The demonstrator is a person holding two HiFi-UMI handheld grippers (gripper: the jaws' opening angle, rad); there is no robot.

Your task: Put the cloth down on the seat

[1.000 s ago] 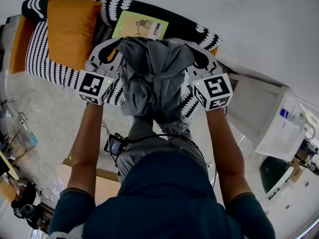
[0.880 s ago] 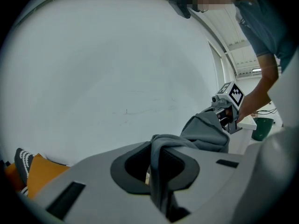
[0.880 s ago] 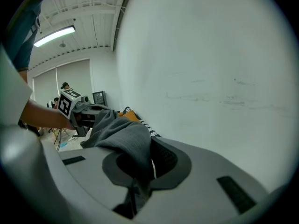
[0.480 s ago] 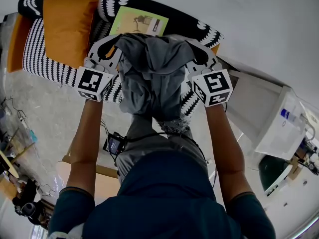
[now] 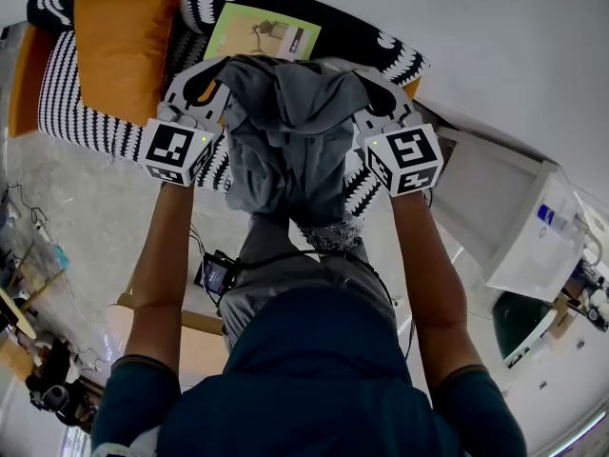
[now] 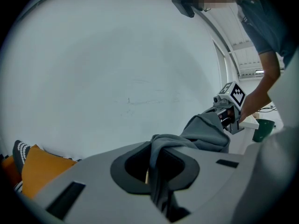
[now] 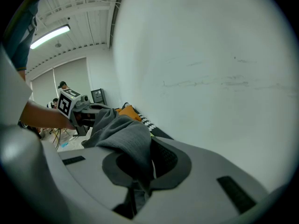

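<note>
A grey cloth hangs between both grippers, held up above a black-and-white patterned sofa seat. My left gripper is shut on the cloth's left top edge; the fabric runs down between its jaws. My right gripper is shut on the right top edge, with cloth draped over and pinched in its jaws. The cloth's lower part hangs bunched in front of the person's legs. In each gripper view the other gripper shows across the cloth.
An orange cushion lies on the sofa's left, and a green-framed picture leans on its back. A white cabinet stands to the right. A white wall lies behind the sofa. Cables and clutter sit on the floor at left.
Both grippers with the cloth have shifted slightly forward toward the sofa; the grip on the cloth is unchanged.
</note>
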